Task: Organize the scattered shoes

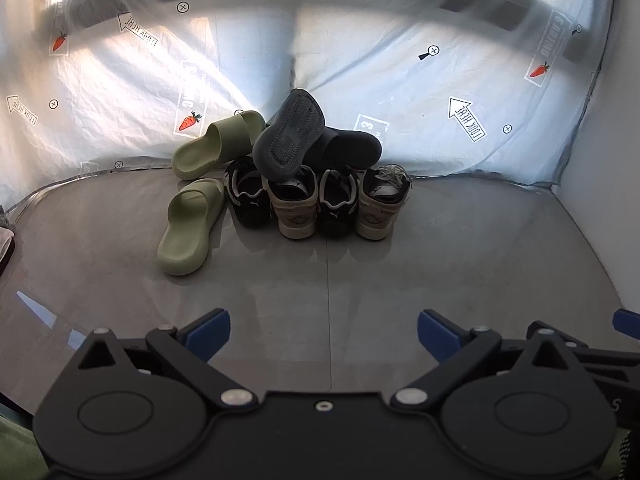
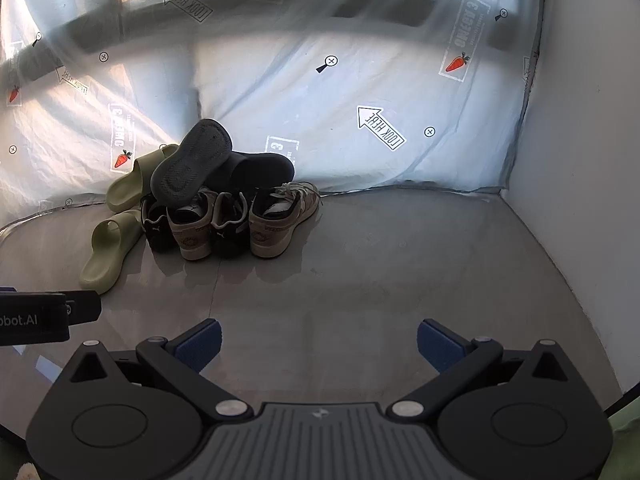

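A heap of shoes lies on the grey floor against a printed sheet. Two green slides sit at its left: one (image 1: 188,228) flat in front, the other (image 1: 220,144) behind it. A dark grey slide (image 1: 290,136) leans sole-up on the pile, its partner (image 1: 344,148) behind. Two black sneakers (image 1: 248,196) (image 1: 338,200) alternate with two beige sneakers (image 1: 294,204) (image 1: 382,204), heels toward me. My left gripper (image 1: 324,336) is open and empty, well short of the shoes. My right gripper (image 2: 319,344) is open and empty too. The same heap (image 2: 208,200) shows left of centre in the right wrist view.
A white wall (image 2: 580,160) bounds the floor on the right. The crinkled sheet (image 1: 400,100) with arrows and carrots hangs behind the shoes. Bare floor (image 2: 380,260) stretches between grippers and pile. The left gripper's body (image 2: 40,316) enters the right wrist view at the left edge.
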